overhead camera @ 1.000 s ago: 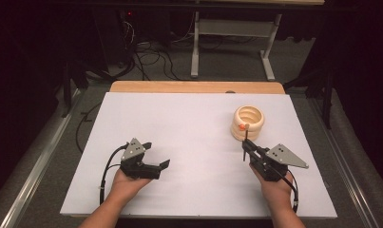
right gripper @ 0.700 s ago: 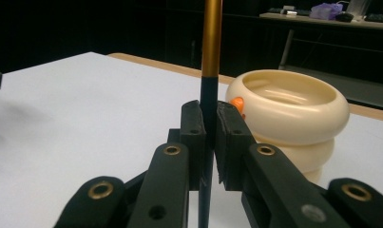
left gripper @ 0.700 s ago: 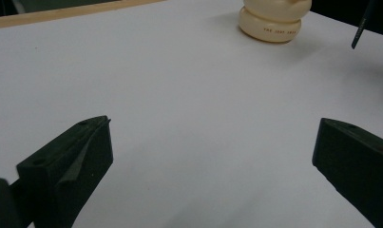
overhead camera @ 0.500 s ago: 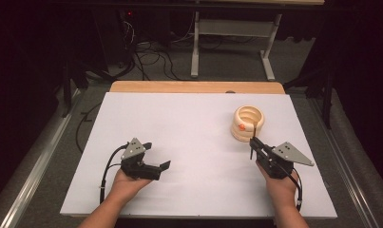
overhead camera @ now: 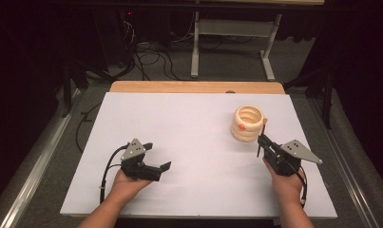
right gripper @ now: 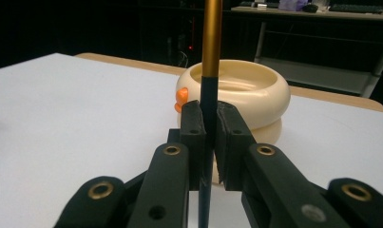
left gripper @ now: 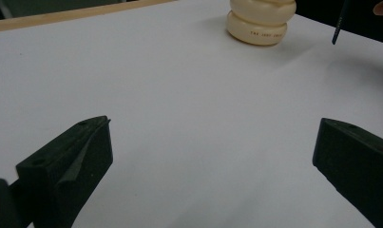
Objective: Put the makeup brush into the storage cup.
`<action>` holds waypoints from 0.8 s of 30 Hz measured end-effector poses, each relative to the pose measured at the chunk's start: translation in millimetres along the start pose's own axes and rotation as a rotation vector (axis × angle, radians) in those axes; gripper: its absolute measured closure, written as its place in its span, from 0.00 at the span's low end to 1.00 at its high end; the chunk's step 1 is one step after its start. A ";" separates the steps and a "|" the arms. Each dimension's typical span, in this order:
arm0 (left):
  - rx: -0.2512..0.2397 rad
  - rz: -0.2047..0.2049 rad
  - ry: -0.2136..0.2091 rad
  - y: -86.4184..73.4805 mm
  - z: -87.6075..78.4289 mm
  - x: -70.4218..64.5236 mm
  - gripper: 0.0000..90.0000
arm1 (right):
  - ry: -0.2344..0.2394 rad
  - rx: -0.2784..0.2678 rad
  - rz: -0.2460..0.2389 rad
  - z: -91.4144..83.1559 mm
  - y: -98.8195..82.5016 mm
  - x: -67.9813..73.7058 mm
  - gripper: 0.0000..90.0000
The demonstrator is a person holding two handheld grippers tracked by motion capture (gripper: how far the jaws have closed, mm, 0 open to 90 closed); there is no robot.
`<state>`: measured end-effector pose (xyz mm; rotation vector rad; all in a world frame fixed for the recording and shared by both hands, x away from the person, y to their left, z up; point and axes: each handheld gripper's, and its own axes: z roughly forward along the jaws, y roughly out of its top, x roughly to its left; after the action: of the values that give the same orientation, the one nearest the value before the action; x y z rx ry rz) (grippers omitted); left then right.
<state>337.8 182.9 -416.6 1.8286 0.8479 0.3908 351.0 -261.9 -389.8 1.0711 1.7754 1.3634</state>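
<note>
A cream ring-shaped cup (overhead camera: 248,124) with an orange beak on its side stands on the white table (overhead camera: 189,118) at the right. Just in front of it and slightly to the right, my right gripper (overhead camera: 261,141) is shut on a thin stick (right gripper: 211,42), dark blue below and gold above, held upright. In the right gripper view the cup (right gripper: 255,90) sits right behind the jaws (right gripper: 209,118). My left gripper (overhead camera: 158,156) rests at the front left, open with nothing between its jaws (left gripper: 213,137). In its view the cup (left gripper: 261,23) and the stick's tip (left gripper: 339,21) lie far off.
A wooden strip (overhead camera: 196,87) runs along the table's far edge. Beyond it are cables (overhead camera: 151,50) on the floor and a metal frame (overhead camera: 232,42). Dark surroundings flank both sides of the table.
My right hand has shifted to the right with the stick, so its tip now stands off the cup's right side. The left gripper has stayed put.
</note>
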 end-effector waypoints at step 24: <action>-0.008 0.031 -0.017 1.3 -1.5 -4.4 0.01 | -0.003 -0.042 0.018 15.4 43.6 -3.1 0.95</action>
<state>334.3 180.6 -414.3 1.8372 0.8064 0.3974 375.1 -252.4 -351.4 1.0680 1.7321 1.4027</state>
